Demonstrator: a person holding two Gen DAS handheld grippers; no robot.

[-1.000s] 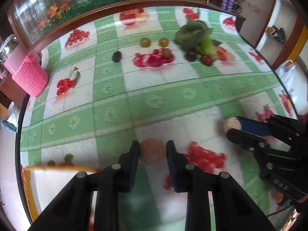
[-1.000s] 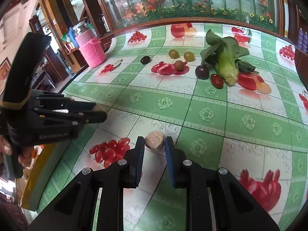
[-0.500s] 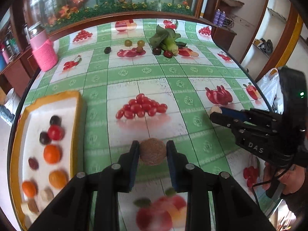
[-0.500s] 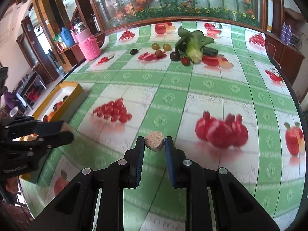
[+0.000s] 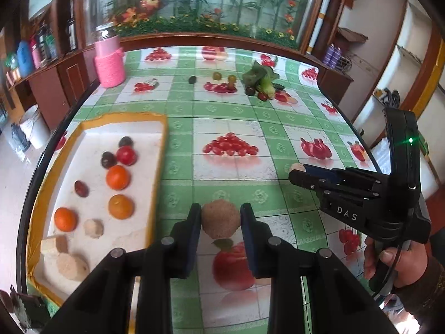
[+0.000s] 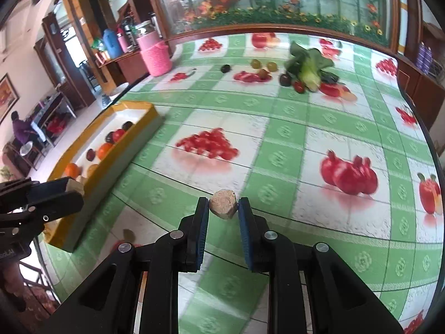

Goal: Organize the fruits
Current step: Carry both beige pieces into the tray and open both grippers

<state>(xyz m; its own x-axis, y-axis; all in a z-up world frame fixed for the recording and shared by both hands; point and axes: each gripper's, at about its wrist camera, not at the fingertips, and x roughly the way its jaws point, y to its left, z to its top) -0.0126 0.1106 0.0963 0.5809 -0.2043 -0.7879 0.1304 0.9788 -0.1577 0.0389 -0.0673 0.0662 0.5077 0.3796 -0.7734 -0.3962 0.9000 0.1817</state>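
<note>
Two grippers each clamp a piece of fruit above the table (image 5: 278, 117). The left gripper (image 5: 221, 218) has its fingers (image 5: 192, 231) closed on a round brown fruit (image 5: 220, 218), held off the cloth just beside the yellow tray's (image 5: 158, 167) right wall. The right gripper (image 6: 223, 204) pinches a small tan chunk (image 6: 224, 203) between its blue pads (image 6: 204, 231), over the table's near middle. Inside the tray at the table's left edge lie oranges (image 5: 118, 177), a red tomato (image 5: 126, 155), dark plums (image 5: 108, 159) and pale pieces (image 5: 72, 265). Toward the far edge sit a leafy vegetable (image 6: 308, 66), more small fruits (image 6: 256, 62) and a pink jar (image 5: 109, 61).
</note>
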